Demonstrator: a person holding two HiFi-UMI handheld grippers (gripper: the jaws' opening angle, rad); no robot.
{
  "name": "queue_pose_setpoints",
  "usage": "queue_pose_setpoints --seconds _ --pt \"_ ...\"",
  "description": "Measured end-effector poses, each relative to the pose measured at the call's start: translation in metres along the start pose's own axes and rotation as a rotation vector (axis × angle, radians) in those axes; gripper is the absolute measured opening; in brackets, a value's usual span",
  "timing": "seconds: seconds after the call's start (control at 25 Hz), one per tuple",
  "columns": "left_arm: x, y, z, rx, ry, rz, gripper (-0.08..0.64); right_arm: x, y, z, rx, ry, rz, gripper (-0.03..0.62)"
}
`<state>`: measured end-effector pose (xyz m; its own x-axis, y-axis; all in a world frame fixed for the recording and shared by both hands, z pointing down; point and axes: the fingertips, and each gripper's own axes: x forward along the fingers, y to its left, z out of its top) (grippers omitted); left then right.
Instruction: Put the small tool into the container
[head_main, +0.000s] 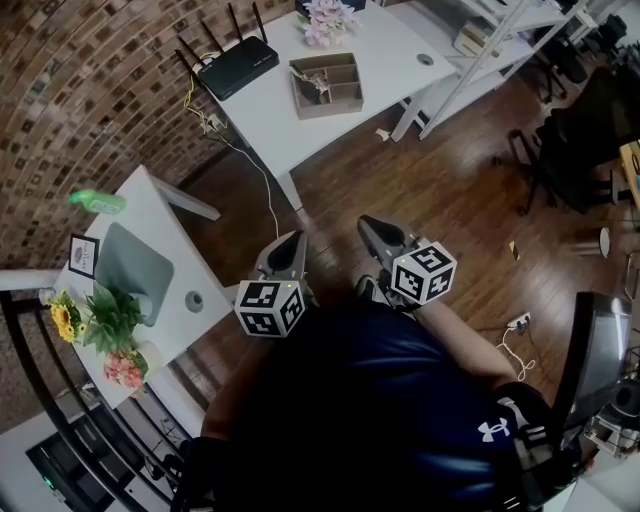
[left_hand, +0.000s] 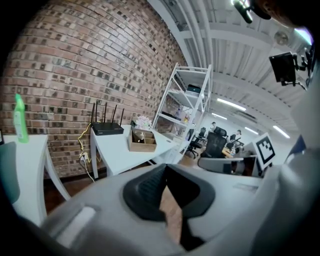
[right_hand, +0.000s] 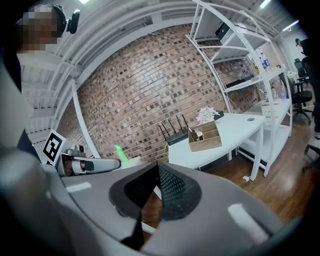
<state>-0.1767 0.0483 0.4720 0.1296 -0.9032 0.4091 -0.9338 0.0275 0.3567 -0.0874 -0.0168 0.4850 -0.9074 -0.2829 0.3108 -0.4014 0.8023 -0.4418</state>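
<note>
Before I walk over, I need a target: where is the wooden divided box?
In the head view, the wooden divided box sits on the white table ahead, just right of the black router.

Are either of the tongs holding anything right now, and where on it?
Nothing is held: left tongs and right tongs are both shut, empty.

Wooden box (head_main: 326, 85) on far desk (head_main: 262, 105): contents too small to identify. Pink flowers (head_main: 327, 20) and white shelf rack (head_main: 497, 52) cut off at top edge. Dark unit (head_main: 75, 470) bottom left, cropped, unidentifiable.
</note>
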Motion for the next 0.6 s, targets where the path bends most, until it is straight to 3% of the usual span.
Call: queue_pose_setpoints --seconds 0.6 --pt "0.004 0.002 0.011 0.024 0.002 -0.053 0.003 0.003 0.006 0.009 -0.022 -0.023 -0.028 0.011"
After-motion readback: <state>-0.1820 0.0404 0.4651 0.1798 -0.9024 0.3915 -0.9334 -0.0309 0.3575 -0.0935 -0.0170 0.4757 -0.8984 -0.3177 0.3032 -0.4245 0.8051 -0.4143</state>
